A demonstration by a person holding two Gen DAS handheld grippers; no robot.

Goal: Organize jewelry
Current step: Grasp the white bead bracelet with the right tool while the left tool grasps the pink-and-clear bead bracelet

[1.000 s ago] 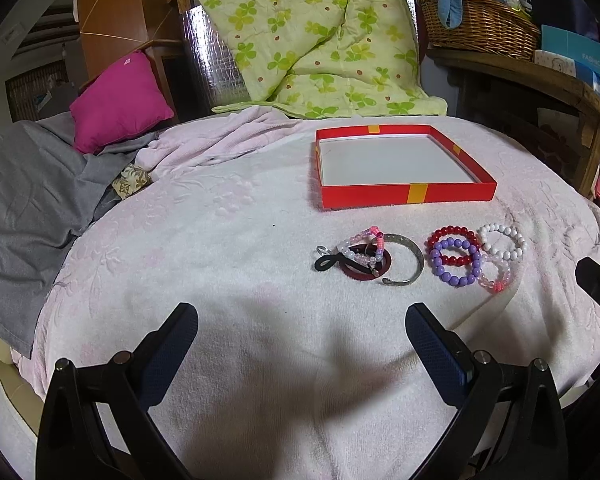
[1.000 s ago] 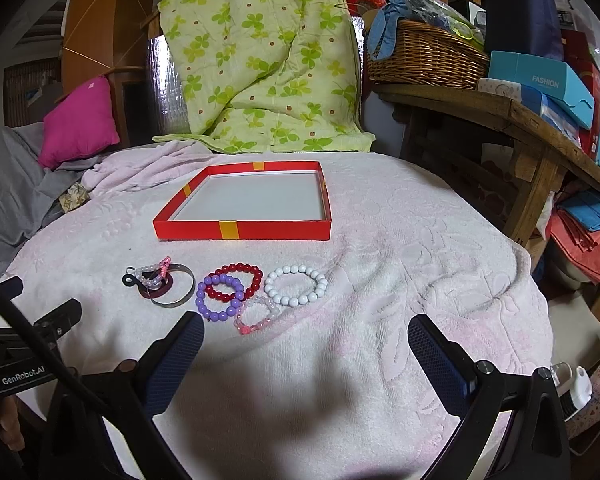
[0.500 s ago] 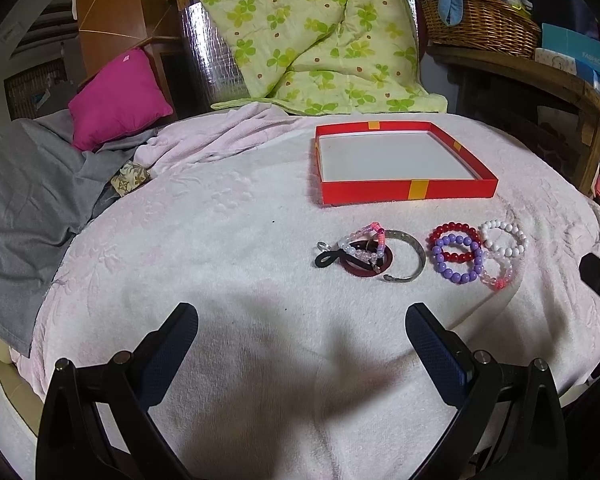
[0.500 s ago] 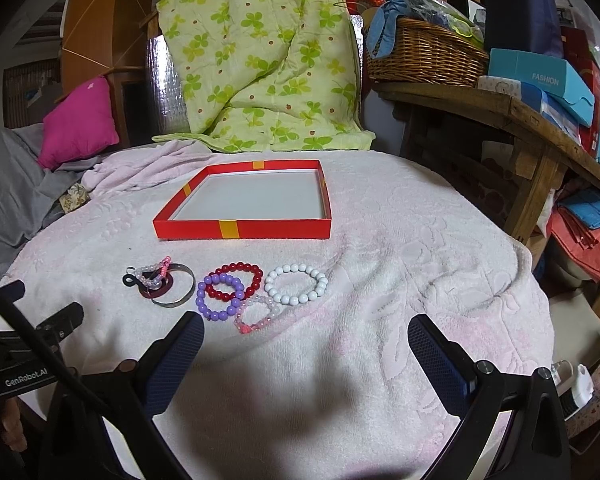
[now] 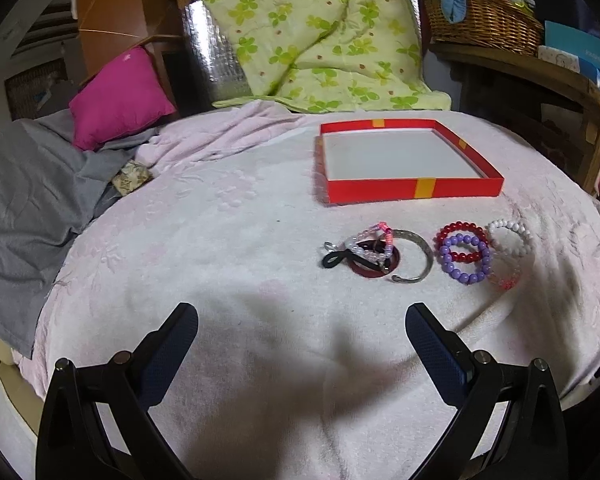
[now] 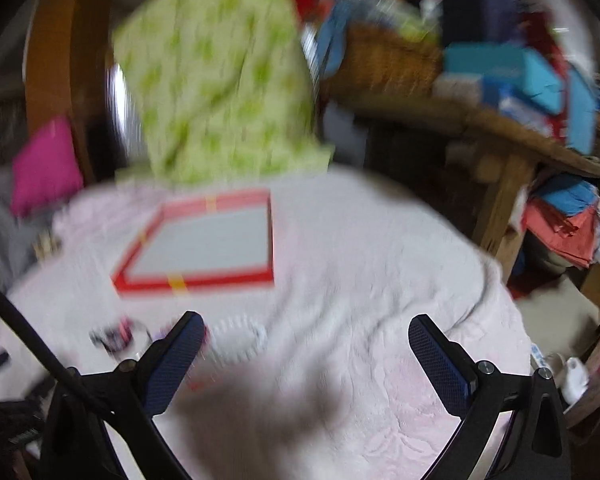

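Observation:
A shallow red box (image 5: 414,191) with a white floor lies on the pale pink blanket (image 5: 228,264). In front of it lie a silver cuff (image 5: 420,254), a dark red ring with a pink-and-white bead strand (image 5: 374,246), a purple bead bracelet (image 5: 464,260), a red one (image 5: 458,229), a white one (image 5: 510,236) and a small pink one (image 5: 506,278). My left gripper (image 5: 302,344) is open and empty, short of the jewelry. My right gripper (image 6: 306,354) is open and empty; its view is blurred, with the box (image 6: 196,280) ahead and the white bracelet (image 6: 236,338) by its left finger.
A green floral quilt (image 5: 312,36) and a pink cushion (image 5: 120,98) lie behind the blanket. Grey cloth (image 5: 24,208) hangs at the left. A wooden shelf with a wicker basket (image 5: 480,20) and boxes stands at the right.
My right gripper has moved fast, forward and down toward the bracelets, so its view is blurred and the jewelry sits lower. My left gripper has barely shifted.

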